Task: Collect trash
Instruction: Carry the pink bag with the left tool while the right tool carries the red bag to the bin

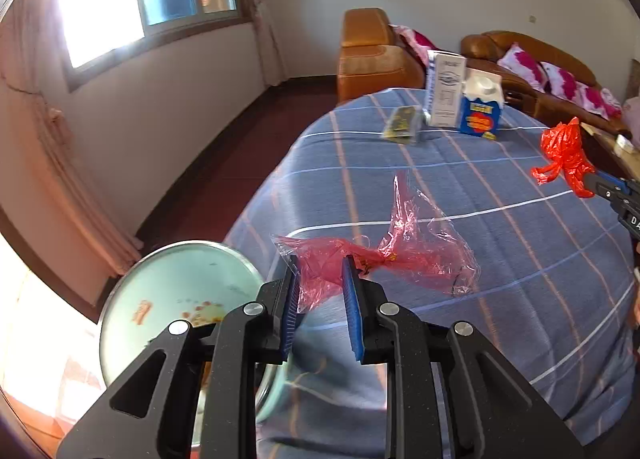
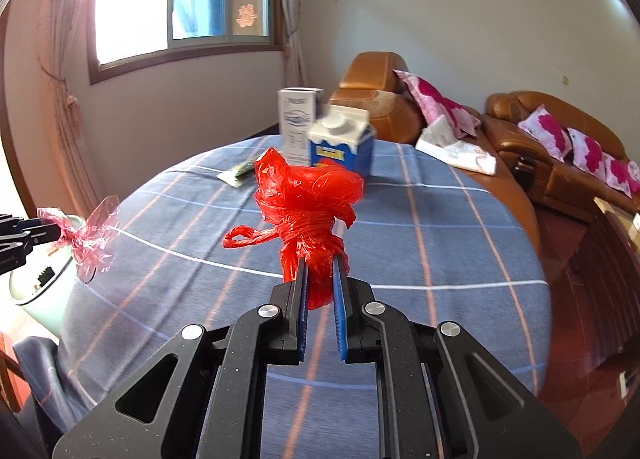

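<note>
We are holding two grippers out over a round table covered with a blue plaid cloth [image 2: 440, 227]. On the left, beside the table edge, a pale green bin [image 1: 168, 299] is standing with its open mouth facing up. Our left gripper [image 1: 320, 279] is reaching forward just past that bin, level with the near left edge of the table, and its blue pads are clamping a crumpled pink cellophane wrapper [image 1: 400, 259], which is hanging clear of the cloth. From the right wrist view, that wrapper [image 2: 86, 235] is sitting above the bin [image 2: 40, 291].

Farther right, our right gripper [image 2: 320, 275] is pointing across the middle of the table, raised above the cloth, with its pads closing on the knotted neck of a red plastic bag [image 2: 308, 199]; one loop handle is drooping to the left. At the far side a flat green packet [image 2: 238, 171], a tall white carton [image 2: 298, 119] and a blue-and-white milk carton [image 2: 342, 143] are standing near each other, with brown leather sofas [image 2: 552, 147] behind.
</note>
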Demonstrator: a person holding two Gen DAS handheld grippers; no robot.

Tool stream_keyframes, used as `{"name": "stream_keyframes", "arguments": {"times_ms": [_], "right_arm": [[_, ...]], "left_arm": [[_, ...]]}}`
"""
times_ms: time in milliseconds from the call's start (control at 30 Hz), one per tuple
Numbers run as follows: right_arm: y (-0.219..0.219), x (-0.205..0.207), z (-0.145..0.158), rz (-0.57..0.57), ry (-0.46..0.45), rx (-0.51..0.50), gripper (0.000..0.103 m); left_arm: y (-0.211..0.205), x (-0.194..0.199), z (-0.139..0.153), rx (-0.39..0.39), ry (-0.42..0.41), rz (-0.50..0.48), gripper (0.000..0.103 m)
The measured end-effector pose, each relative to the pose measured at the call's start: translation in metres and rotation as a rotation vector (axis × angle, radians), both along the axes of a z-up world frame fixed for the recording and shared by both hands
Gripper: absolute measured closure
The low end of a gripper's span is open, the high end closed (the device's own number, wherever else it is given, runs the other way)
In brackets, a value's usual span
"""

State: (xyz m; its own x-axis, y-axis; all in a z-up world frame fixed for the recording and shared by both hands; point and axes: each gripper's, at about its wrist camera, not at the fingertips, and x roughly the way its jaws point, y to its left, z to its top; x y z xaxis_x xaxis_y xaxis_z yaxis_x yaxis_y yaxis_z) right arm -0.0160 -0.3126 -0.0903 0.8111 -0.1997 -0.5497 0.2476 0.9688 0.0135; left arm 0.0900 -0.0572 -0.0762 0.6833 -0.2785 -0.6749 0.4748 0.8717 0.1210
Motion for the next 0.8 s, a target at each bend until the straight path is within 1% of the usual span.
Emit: {"name": "stream_keyframes", "arguments": {"times_ms": [100, 367, 533, 800], "right_arm": [[0.02, 0.011, 0.003, 0.052, 0.0, -0.01, 0.091], [0.067, 0.042, 0.006, 0.184, -0.012, -0.031, 0.091], [0.091, 0.054, 0.01, 0.249, -0.025, -0.049, 0.091], [0.117, 0.073, 0.013, 0.315, -0.032, -0.072, 0.091]], "left_arm": [[0.019, 0.0, 0.002, 0.001, -0.007, 0.049, 0.082], [0.063, -0.001, 0.007, 0.033, -0.034, 0.167, 0.082], [0.08, 0.001, 0.007, 0.051, -0.037, 0.223, 0.082], [0.095, 0.003, 0.008, 0.071, -0.046, 0.272, 0.082]]}}
